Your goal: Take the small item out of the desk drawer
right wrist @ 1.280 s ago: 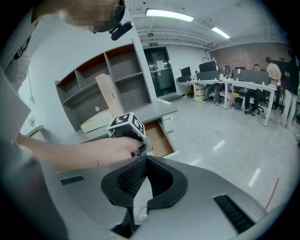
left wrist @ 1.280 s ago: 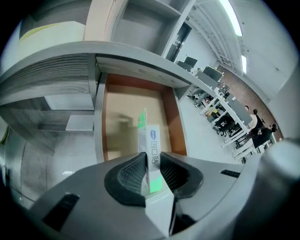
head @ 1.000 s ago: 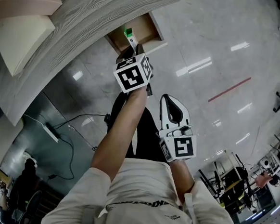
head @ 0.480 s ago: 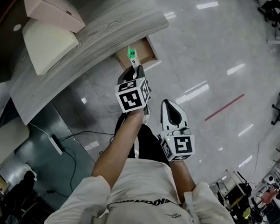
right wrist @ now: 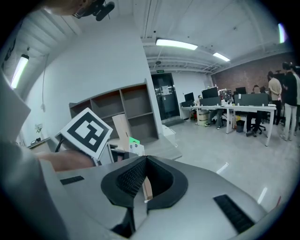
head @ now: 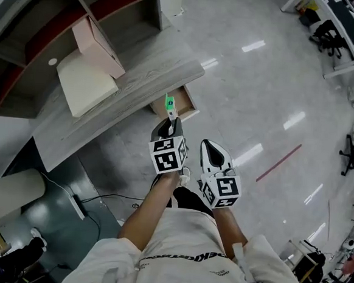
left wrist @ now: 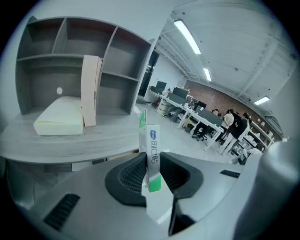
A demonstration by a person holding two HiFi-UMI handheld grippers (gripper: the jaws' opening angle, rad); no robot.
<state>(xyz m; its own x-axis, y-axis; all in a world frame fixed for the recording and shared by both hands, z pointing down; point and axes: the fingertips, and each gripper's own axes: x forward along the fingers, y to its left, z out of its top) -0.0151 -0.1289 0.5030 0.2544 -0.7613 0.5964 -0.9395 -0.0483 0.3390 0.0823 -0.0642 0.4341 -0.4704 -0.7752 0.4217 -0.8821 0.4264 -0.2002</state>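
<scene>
Packet (head: pixel 169 105) pinched in my left gripper (head: pixel 169 121) above the open drawer (head: pixel 186 102), right gripper (head: pixel 207 147) closed and empty; next, I'd judge, it goes onto the bench (head: pixel 132 91).

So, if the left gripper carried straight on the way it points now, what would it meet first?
Most likely the end of the grey desk, around its open drawer: the left gripper, shut on the small green-and-white box, aims there. Depth is unclear, though.

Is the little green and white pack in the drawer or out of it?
Out. The left tool grips the pack, held clear above the open drawer.
</scene>
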